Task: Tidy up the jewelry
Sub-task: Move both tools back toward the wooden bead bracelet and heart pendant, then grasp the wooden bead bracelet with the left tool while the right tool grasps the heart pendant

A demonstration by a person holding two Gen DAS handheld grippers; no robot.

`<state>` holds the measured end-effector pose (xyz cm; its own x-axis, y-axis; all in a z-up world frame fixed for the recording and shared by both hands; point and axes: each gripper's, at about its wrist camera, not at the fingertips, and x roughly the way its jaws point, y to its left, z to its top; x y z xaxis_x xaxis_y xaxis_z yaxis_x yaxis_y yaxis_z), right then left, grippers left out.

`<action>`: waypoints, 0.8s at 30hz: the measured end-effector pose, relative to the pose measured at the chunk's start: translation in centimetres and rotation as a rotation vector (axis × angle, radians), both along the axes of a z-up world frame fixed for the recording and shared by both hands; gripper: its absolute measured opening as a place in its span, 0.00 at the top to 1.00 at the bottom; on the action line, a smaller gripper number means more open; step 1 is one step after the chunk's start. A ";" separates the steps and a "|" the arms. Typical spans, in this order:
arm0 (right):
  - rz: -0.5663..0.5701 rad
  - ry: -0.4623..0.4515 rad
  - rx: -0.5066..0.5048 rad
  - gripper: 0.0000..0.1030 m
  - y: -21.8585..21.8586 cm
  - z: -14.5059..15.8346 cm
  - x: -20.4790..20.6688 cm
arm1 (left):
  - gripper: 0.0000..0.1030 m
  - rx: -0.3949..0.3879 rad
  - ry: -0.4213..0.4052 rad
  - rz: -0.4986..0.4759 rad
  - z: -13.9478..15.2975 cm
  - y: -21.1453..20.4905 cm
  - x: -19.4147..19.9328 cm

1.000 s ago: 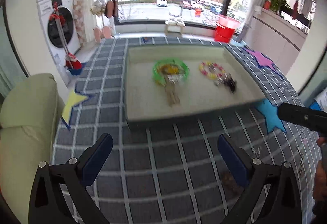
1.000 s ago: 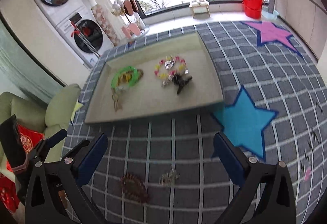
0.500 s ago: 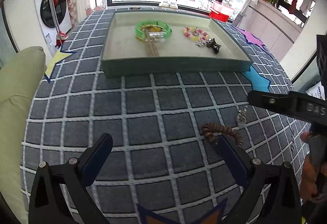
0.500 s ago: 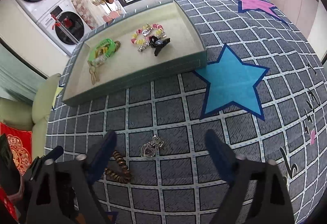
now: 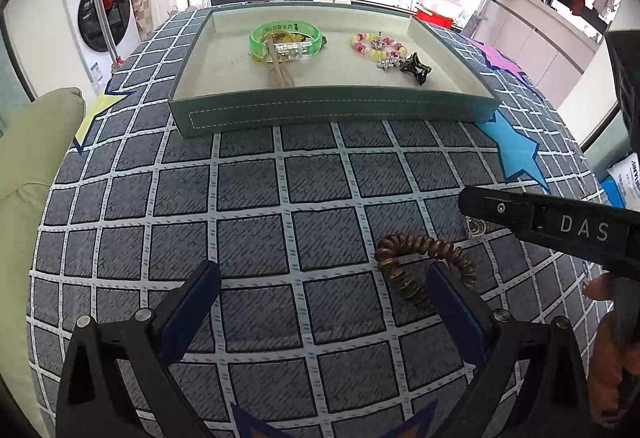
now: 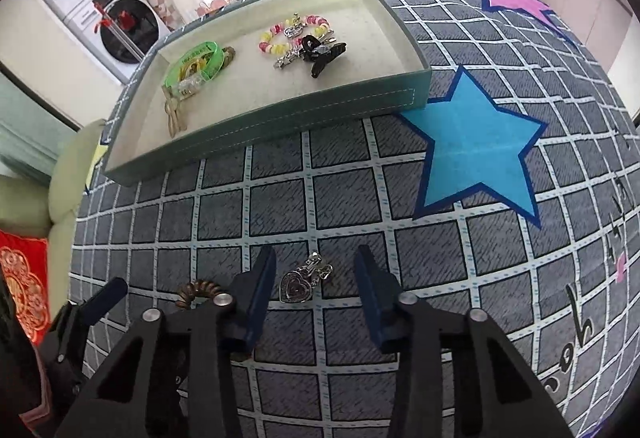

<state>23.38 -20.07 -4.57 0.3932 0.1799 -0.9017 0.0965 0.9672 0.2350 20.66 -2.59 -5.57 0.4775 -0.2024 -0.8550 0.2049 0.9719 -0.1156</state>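
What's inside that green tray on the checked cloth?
The tray holds a green bangle with yellowish pieces inside its ring, a pale clip, a pink and yellow bead bracelet, a silver charm and a black claw clip. Anything beneath them is hidden.

Bright window daylight, sharp, fisheye-warped edges

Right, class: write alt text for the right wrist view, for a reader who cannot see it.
The right gripper is closing around a silver heart charm on a grey checked cloth, its pads not yet touching. Beyond lies a green tray holding bracelets and a black hair clip.
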 end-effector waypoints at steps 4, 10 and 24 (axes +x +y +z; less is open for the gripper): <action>0.036 0.003 -0.055 0.61 0.7 0.0 0.0 | 0.00 0.025 -0.011 -0.008 -0.1 -0.2 0.0; 0.091 -0.010 -0.160 0.68 2.0 -0.1 -0.3 | 0.11 0.056 -0.025 -0.026 0.0 -0.7 -0.2; 0.093 -0.033 -0.129 0.81 1.2 0.1 -1.6 | 0.75 0.048 -0.040 -0.133 0.5 -2.0 -0.9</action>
